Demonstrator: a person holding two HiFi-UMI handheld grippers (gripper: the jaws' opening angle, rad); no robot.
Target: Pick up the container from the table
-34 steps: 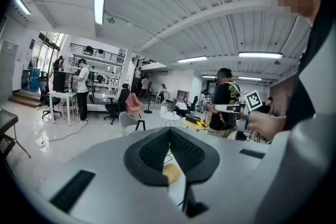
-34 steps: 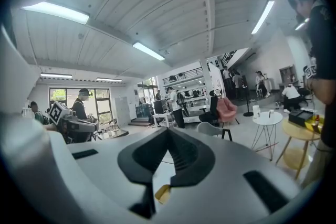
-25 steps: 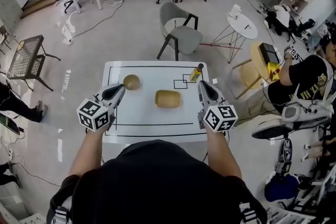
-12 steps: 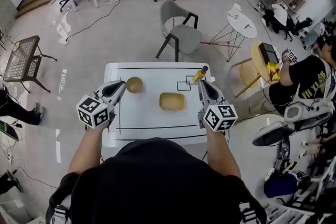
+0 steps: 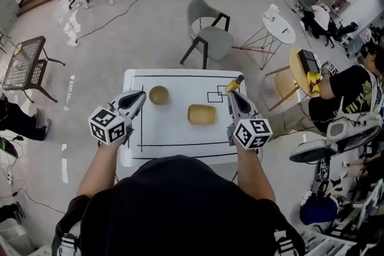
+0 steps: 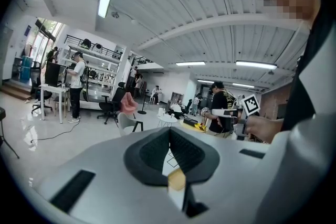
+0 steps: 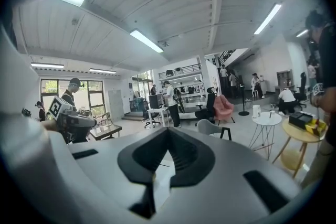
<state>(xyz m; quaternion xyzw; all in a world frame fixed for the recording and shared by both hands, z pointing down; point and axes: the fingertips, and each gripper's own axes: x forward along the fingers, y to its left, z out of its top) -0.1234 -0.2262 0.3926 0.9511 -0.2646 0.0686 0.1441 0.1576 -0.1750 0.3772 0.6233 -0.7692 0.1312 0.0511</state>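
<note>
Head view: left gripper (image 5: 141, 95) and right gripper (image 5: 230, 96), each with jaws closed together on nothing, hover over the white table (image 5: 174, 135). Between them, nearer the right one, lies the shallow tan container (image 5: 201, 114), apart from a round bowl (image 5: 159, 95). It is probably light, stiff and thin-walled, best pinched across one rim. No brand or legible writing shows.
</note>
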